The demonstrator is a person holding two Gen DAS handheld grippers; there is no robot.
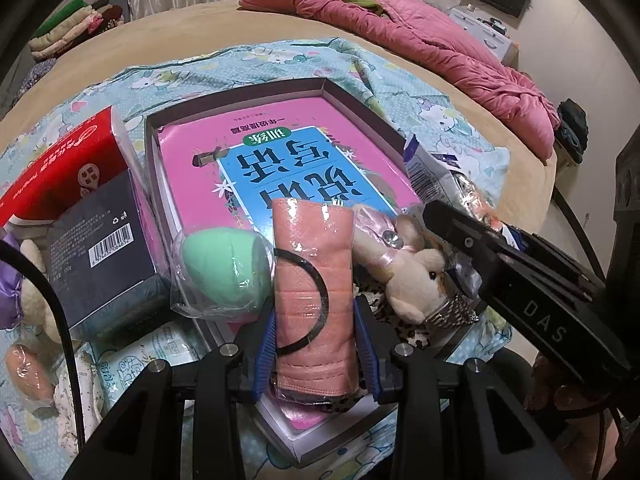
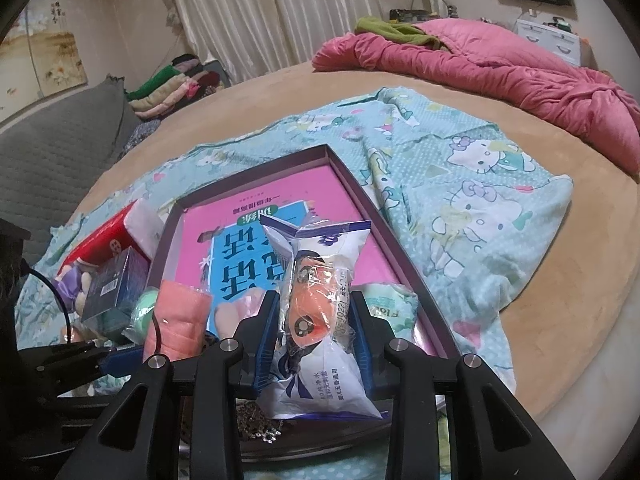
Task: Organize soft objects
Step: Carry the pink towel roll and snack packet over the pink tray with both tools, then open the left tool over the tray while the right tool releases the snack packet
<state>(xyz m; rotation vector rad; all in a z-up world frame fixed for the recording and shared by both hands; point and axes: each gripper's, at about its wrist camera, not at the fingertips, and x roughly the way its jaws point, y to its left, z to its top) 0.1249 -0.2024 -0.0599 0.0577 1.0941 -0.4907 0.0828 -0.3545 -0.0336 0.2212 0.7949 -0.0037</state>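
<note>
Occlusion: lower end of pink cloth roll (image 1: 314,292) is disappearing behind left gripper (image 1: 316,354); plush rabbit (image 1: 416,276), just right of that claw, is sitting partly under right gripper's arm.
Left claw: pinching the roll between blue pads; shiny clear wrap, ribbed, black band looping round it.
Right claw: right gripper (image 2: 316,344) is squeezing a crinkly wipes packet (image 2: 320,312); orange item inside is hard to make out.
Tray: shallow box (image 2: 356,184) with pink book (image 1: 280,168) is lying ahead of both claws.
Left of roll: green foam egg (image 1: 222,272) in film.

Home bedroom, round bed (image 2: 280,80), pink quilt (image 2: 500,68), curtains (image 2: 272,12), folded clothes (image 2: 168,88)
</note>
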